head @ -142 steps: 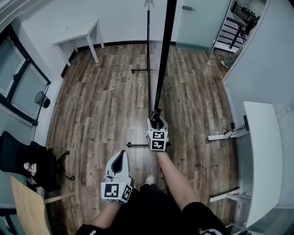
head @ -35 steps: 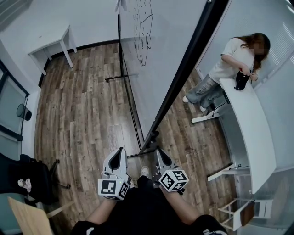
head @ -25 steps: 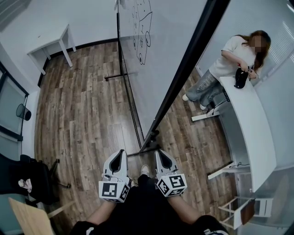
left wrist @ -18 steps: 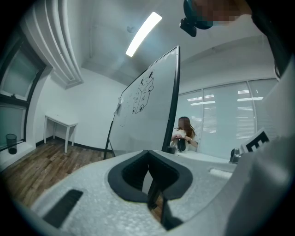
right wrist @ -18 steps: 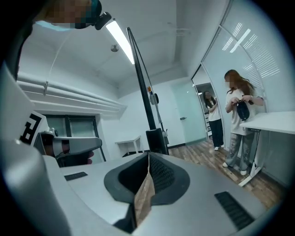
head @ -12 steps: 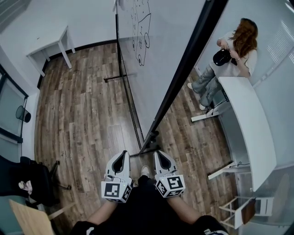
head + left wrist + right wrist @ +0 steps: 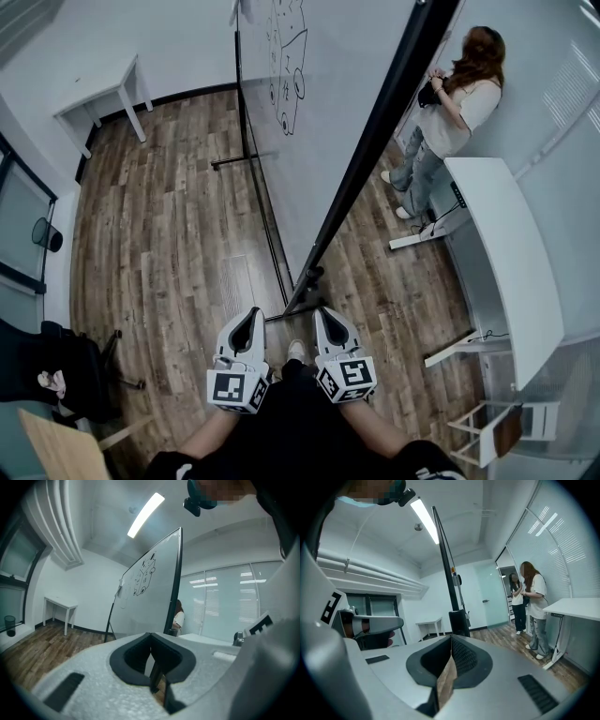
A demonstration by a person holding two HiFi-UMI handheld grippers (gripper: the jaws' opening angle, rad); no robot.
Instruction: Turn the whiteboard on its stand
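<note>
The large white, black-framed whiteboard stood slantwise at upper centre, clear of the left gripper and right gripper at lower centre, both with fingers closed on nothing, so the turn looked done; any further swing needed a fresh grip.

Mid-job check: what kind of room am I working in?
Likely an office or meeting room: a freestanding whiteboard with marker drawings, a long white desk, and a black office chair.
</note>
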